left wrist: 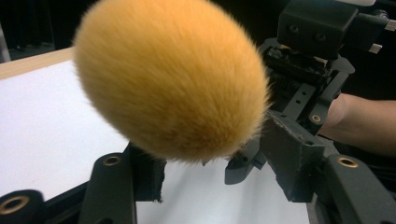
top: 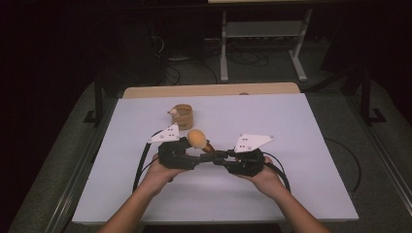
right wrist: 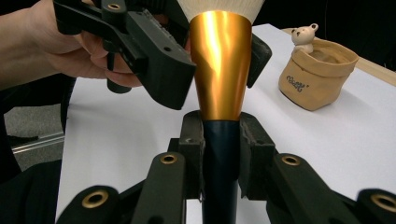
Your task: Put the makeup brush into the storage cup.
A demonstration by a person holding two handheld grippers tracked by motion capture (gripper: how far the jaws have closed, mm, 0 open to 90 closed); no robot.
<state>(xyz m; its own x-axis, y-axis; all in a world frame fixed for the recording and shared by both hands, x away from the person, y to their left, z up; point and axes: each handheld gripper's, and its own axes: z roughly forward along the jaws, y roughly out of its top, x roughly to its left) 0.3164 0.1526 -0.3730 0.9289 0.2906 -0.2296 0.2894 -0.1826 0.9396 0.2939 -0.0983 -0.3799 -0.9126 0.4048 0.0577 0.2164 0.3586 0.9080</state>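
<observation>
The brush [top: 198,140] is held above the middle of the surface [top: 291,145], between the left claw [top: 187,154] and right claw [top: 219,158]. Behind it, toward the far edge, the pouch [top: 183,116] stands on the surface, well apart.

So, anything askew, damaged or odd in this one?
Nothing stands out. The right gripper clamps the brush by its dark handle, the left gripper brackets its gold ferrule, and the small pouch stands upright.

There is one brush [top: 197,138] with an orange head, a gold collar and a dark handle. There is one tan pouch [top: 183,116] near the far edge of the table [top: 291,184], with one small bear figure [right wrist: 304,37] on its rim. Two grippers, left [top: 194,158] and right [top: 217,157], are there.
</observation>
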